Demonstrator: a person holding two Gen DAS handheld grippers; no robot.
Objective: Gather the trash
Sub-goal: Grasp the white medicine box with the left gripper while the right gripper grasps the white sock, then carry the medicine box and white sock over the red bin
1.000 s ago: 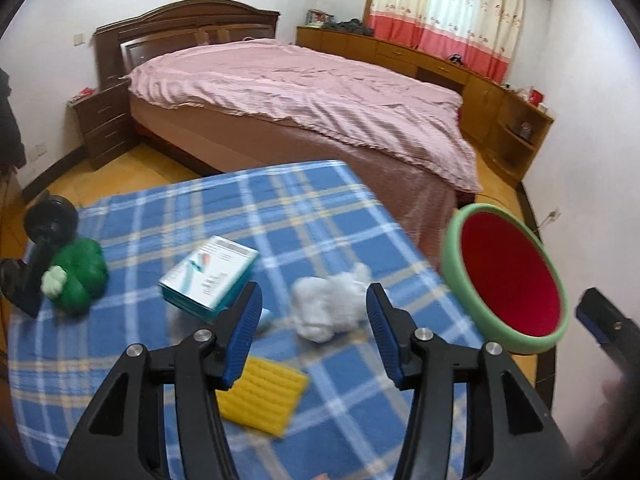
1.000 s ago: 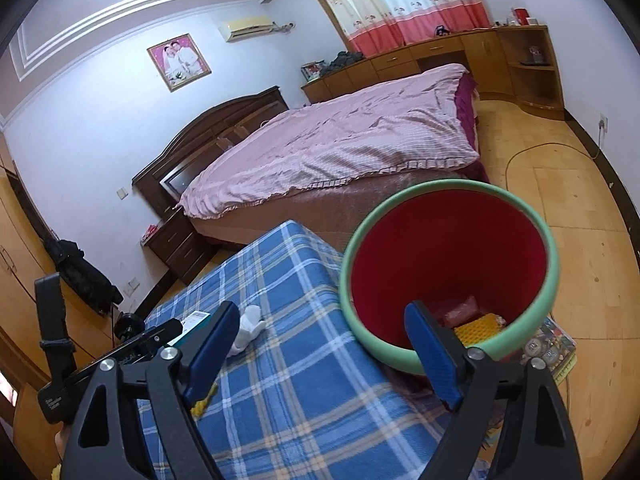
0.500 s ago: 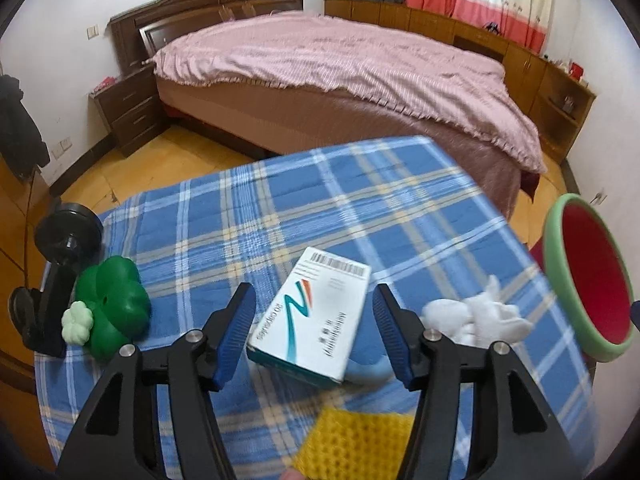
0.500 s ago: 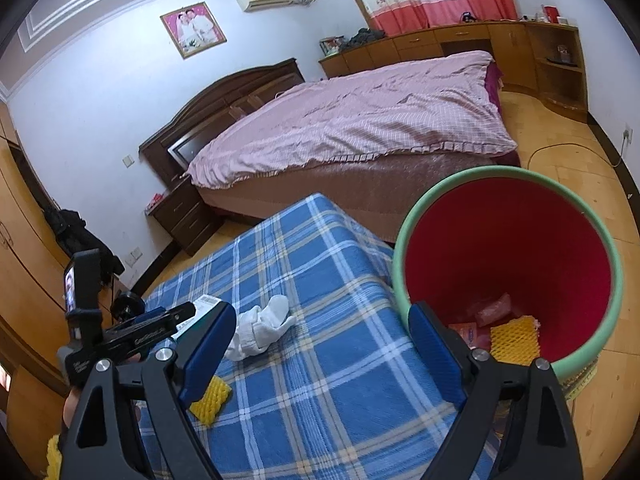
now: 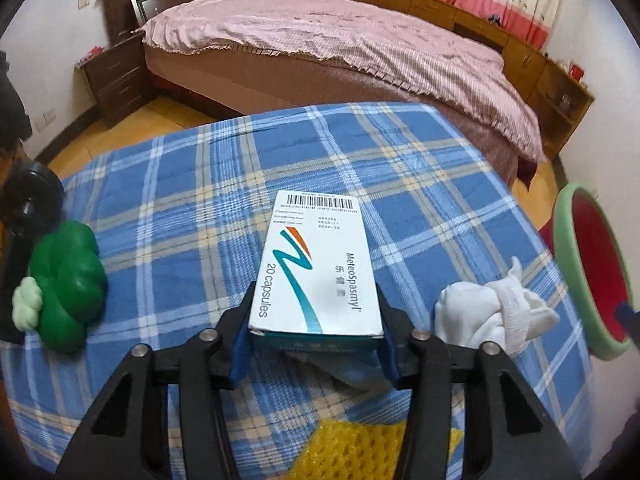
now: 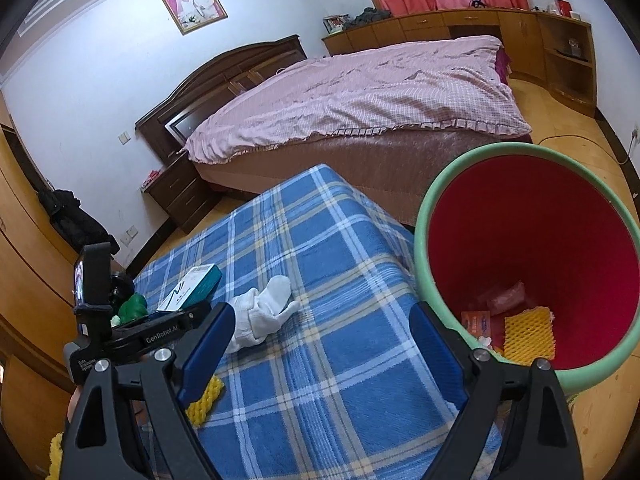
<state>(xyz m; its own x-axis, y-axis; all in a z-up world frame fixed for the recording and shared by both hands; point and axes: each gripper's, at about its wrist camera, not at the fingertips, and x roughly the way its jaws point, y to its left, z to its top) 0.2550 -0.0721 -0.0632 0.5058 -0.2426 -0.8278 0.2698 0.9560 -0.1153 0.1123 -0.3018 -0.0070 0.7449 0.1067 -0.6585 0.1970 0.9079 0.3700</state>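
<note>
A white and teal medicine box (image 5: pixel 320 268) lies on the blue plaid cloth (image 5: pixel 200 200). My left gripper (image 5: pixel 316 320) has its jaws closing on the box's near end, and both blue pads sit against the box's sides. The same box (image 6: pixel 192 286) shows in the right wrist view, at the left. A crumpled white tissue (image 5: pixel 492 316) lies just right of the box. A yellow foam net (image 5: pixel 360 452) lies under my left gripper. My right gripper (image 6: pixel 320 320) hangs open over the cloth, holding nothing. The tissue (image 6: pixel 260 312) is beyond its left finger.
A bin with a green rim (image 6: pixel 424 216) and red inside stands off the cloth's right edge, holding a yellow net (image 6: pixel 528 334) and wrappers. A green toy (image 5: pixel 64 284) and a black stand sit at the cloth's left end. A pink-covered bed (image 5: pixel 320 40) lies beyond.
My left gripper swung left from the tissue to the medicine box, sank, and its jaws came in against the box. My right gripper dropped lower over the cloth, still open.
</note>
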